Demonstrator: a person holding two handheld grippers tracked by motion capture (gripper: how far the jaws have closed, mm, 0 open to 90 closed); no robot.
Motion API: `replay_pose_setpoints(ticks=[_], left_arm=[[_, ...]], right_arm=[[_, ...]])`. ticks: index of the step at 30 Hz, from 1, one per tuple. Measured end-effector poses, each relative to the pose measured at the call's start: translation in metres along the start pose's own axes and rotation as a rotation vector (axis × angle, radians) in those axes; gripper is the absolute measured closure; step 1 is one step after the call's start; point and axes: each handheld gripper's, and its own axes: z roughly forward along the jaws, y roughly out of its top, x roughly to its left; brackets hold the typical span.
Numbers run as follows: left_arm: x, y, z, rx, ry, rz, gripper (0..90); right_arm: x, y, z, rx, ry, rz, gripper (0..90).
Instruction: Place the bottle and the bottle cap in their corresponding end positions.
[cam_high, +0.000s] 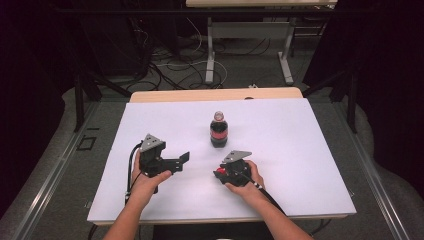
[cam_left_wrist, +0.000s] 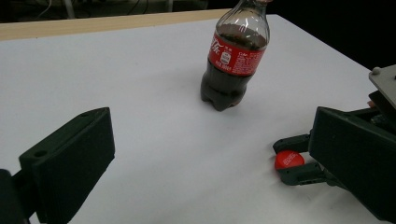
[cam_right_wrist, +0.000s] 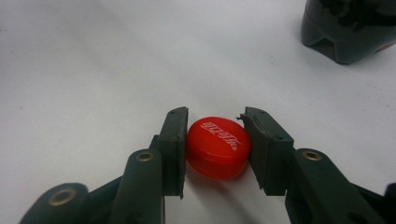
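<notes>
1. Right, the right gripper (cam_right_wrist: 215, 149) has its two black jaws pressed in on the red cap (cam_right_wrist: 217, 145), one pad on each side of its rim, cap top up with its white lettering showing.
2. The cap sits low at the white table (cam_right_wrist: 93, 70), under the gripper; I cannot tell whether it touches the surface.
3. Over at 9 o'clock from it in the high view, the left gripper (cam_high: 183, 159) stands with jaws wide apart, nothing between them.
4. The cola bottle (cam_high: 219, 130) stands upright with its neck bare at about 12 o'clock from the cap, near mid-table, clear of both grippers.
5. Both hands hold their grippers from the near edge, cables trailing back.
</notes>
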Motion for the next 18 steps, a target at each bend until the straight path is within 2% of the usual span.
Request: replay_pose_setpoints(ticks=[5, 6, 11, 12, 15, 18], left_arm=[[0.0006, -0.0003, 0.0004, 0.004, 0.001, 0.007, 0.6], [0.0006, -0.0006, 0.0005, 0.005, 0.002, 0.005, 0.6], [0.0002, -0.0010, 0.0016, 0.008, -0.003, -0.001, 0.6], [0.0001, -0.0010, 0.0020, 0.007, -0.004, 0.001, 0.6], [0.0006, -0.0013, 0.0023, 0.010, 0.000, 0.010, 0.6], [0.0012, -0.0018, 0.0026, 0.014, 0.002, 0.008, 0.6]], right_arm=[[-0.0004, -0.0004, -0.0024, 0.017, 0.008, 0.000, 59.5], [0.0000, -0.0010, -0.0015, -0.001, 0.004, 0.003, 58.7], [0.0003, -0.0013, -0.0013, -0.003, 0.011, -0.001, 54.9], [0.0006, -0.0009, -0.0027, 0.015, 0.010, 0.001, 54.2], [0.0006, -0.0003, -0.0035, -0.021, 0.006, 0.006, 51.6], [-0.0012, 0.0042, -0.0099, -0.022, 0.011, -0.001, 47.7]])
